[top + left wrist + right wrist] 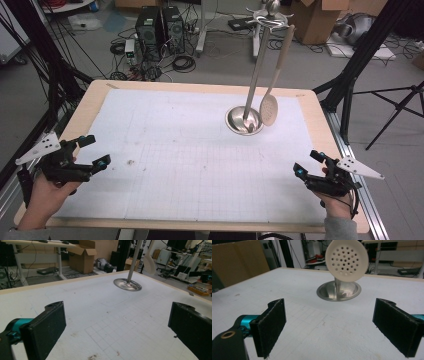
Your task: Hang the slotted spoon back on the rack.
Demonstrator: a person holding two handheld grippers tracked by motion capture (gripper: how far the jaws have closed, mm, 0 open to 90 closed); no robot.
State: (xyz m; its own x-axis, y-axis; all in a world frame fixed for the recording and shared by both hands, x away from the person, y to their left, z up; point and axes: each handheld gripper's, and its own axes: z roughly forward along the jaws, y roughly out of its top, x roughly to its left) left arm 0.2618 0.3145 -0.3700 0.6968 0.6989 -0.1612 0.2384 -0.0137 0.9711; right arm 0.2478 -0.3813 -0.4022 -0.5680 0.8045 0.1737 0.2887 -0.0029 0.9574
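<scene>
High view: overhead, facing forward. Gripper views: low over the bench (150, 125), sharing the utensil stand (244, 120).

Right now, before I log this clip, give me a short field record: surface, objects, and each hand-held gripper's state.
surface: table covered by a white gridded mat
stand: metal utensil stand, round base on the mat's far right part
utensil: pale slotted spoon hanging from the stand's top, head just above the base
left hand-held gripper: open, empty, near left edge
right hand-held gripper: open, empty, near right edge
contact: neither touches the stand or spoon
</scene>
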